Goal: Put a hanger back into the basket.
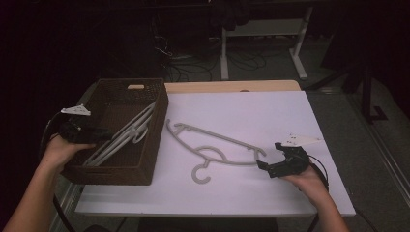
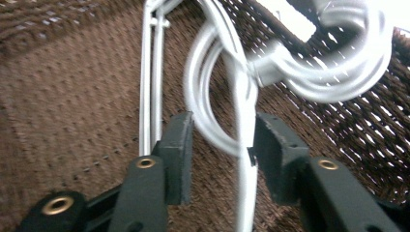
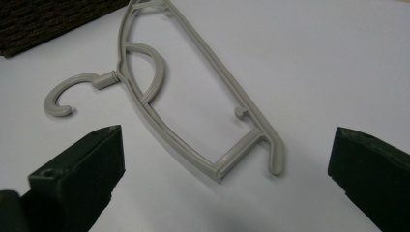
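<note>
Left tool (image 1: 104, 134) inside brown basket (image 1: 151, 140), left side of table (image 1: 270, 111). Jaws part-open around white hangers (image 1: 126, 134) lying in basket; one hanger bar runs between jaws (image 2: 241, 145), near right pad, contact unclear, not clamped. Hooks piled against basket wall just ahead. Right tool (image 1: 265, 166) low over table, right side, jaws wide apart, nothing gripped. Grey hanger (image 1: 212, 147) flat on table between basket and right tool, near end just ahead of jaws (image 3: 241, 145), hook pointing to table's near edge.
</note>
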Motion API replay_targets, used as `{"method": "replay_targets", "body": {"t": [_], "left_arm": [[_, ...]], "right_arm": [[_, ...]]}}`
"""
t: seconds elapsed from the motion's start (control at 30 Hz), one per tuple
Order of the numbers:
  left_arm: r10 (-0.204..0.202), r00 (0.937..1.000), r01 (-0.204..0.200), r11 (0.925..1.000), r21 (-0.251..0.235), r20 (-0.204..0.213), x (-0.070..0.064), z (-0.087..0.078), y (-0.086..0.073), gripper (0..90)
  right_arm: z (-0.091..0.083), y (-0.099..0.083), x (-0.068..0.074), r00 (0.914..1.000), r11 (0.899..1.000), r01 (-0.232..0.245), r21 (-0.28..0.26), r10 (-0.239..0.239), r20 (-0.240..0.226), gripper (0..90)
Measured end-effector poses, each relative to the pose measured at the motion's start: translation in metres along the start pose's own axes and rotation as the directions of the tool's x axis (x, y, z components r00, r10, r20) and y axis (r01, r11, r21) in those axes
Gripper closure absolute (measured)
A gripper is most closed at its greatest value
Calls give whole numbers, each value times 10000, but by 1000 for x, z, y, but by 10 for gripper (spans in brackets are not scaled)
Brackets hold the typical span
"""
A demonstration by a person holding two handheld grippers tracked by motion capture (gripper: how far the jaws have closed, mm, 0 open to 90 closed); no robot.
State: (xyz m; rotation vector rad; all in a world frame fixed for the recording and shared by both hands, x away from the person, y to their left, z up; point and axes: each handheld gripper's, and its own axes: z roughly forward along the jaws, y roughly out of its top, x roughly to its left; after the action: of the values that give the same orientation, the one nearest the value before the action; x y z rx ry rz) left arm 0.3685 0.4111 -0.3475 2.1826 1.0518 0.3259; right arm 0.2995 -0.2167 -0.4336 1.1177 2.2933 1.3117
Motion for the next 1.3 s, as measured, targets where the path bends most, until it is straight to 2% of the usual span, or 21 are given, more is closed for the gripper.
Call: {"method": "replay_targets", "body": {"t": [0.13,0.27,0.4,0.53,0.7,0.9,1.07,1.3], "left_arm": [[-145,9998,151,9991,-406,150,0,-8,2,474],[-240,9986,284,9951,-952,474,-7,-13,9,389],[-35,9956,166,9901,-1393,936,-20,-14,19,329],[317,9887,-57,9846,-1746,1467,-37,-14,31,275],[920,9762,-496,9762,-2109,1963,-62,-11,48,235],[1584,9559,-921,9613,-2598,2473,-97,-1,67,195],[2011,9344,-1147,9513,-2860,2941,-126,16,81,181],[2407,9164,-1465,9452,-2916,3198,-159,44,98,208]], "right_arm": [[0,0,1,10000,10000,34,-1,-34,-1,0],[0,0,0,10000,10000,-8,-3,8,0,0],[0,0,0,10000,10000,-8,14,8,4,0],[0,0,-1,10000,10000,-20,-12,20,-1,0],[0,0,0,10000,10000,-14,-8,14,-19,0],[0,0,0,10000,10000,-18,-10,18,-24,0],[-1,0,0,10000,10000,-10,-24,10,-17,0],[-1,0,0,10000,10000,24,-47,-24,-30,0]]}}
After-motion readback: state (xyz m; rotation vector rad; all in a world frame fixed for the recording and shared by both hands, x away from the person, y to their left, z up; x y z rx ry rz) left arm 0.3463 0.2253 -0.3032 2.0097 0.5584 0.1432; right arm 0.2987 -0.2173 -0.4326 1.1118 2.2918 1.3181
